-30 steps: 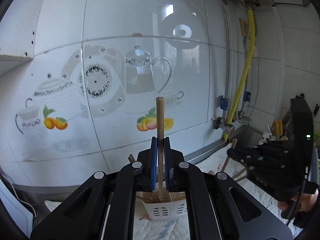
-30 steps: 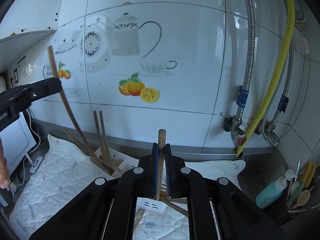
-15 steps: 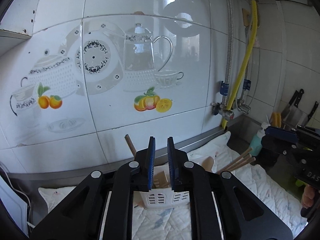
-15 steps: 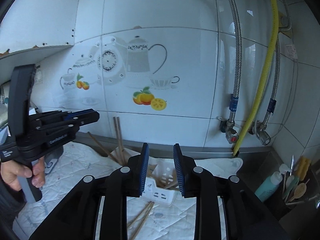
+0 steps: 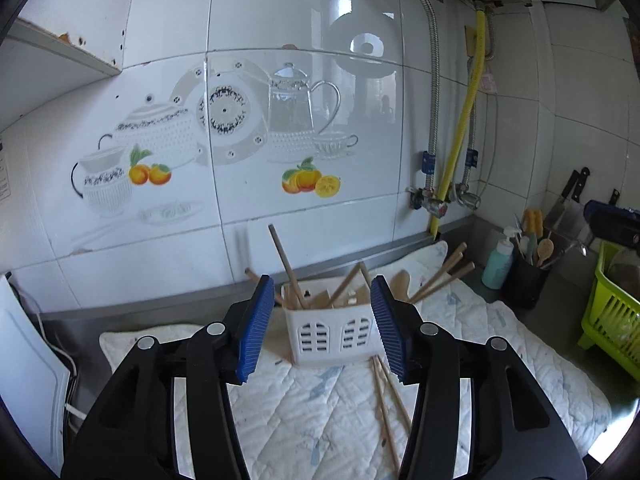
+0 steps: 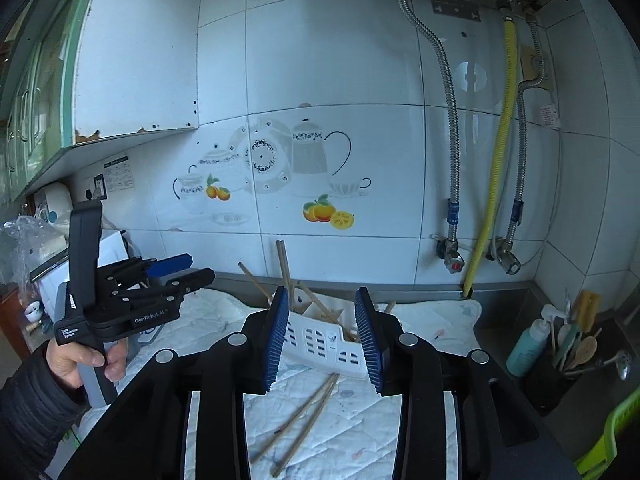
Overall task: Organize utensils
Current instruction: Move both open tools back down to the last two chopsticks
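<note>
1. Bright, cool daylight throughout; soft, faint shadows.
2. Window glare reflected on glossy wall tiles.
3. Strong fisheye bending, dark vignetted corners.
4. Slight motion blur on wooden sticks.

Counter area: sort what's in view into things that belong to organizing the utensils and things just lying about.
Belongs to the job:
- white slotted caddy with wooden sticks standing in it
- two loose chopsticks on the quilted mat
- left gripper and right gripper, both empty, jaws opening

Just lying about:
- teal spray bottle
- black utensil pot
- green rack
- knives
</note>
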Motion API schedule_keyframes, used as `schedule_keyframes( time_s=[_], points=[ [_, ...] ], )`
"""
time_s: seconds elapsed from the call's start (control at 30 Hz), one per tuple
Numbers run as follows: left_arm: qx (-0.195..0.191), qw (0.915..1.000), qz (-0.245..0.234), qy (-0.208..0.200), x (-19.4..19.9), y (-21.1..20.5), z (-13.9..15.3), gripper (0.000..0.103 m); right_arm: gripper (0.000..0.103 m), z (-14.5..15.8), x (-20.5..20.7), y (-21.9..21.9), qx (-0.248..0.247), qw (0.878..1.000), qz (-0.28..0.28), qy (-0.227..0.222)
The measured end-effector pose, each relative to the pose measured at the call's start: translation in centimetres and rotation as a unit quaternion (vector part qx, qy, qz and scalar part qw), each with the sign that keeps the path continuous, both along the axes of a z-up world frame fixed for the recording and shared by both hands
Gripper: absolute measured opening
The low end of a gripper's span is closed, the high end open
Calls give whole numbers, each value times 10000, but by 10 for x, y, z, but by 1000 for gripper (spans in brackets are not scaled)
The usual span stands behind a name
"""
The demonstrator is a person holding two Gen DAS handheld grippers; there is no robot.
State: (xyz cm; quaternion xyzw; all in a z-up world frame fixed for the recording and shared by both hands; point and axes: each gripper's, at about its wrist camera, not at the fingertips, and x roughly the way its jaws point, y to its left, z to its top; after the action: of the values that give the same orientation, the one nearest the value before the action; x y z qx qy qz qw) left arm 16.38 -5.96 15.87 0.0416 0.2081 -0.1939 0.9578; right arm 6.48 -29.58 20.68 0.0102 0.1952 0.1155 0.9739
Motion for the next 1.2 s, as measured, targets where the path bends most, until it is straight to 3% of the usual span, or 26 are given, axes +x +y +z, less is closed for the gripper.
schedule_keyframes(
  time_s=[0.23,0.9,1.2],
  points=[
    [47,9995,15,315,-14,7,-30,52,34,-25,-17,-2,54,9996,-123,234],
    [34,9968,61,791,-21,15,-77,52,34,-73,-18,8,155,9980,-149,587],
    [-149,9937,66,1111,-21,20,-108,52,30,-132,-15,29,180,9950,-130,976]
  ],
)
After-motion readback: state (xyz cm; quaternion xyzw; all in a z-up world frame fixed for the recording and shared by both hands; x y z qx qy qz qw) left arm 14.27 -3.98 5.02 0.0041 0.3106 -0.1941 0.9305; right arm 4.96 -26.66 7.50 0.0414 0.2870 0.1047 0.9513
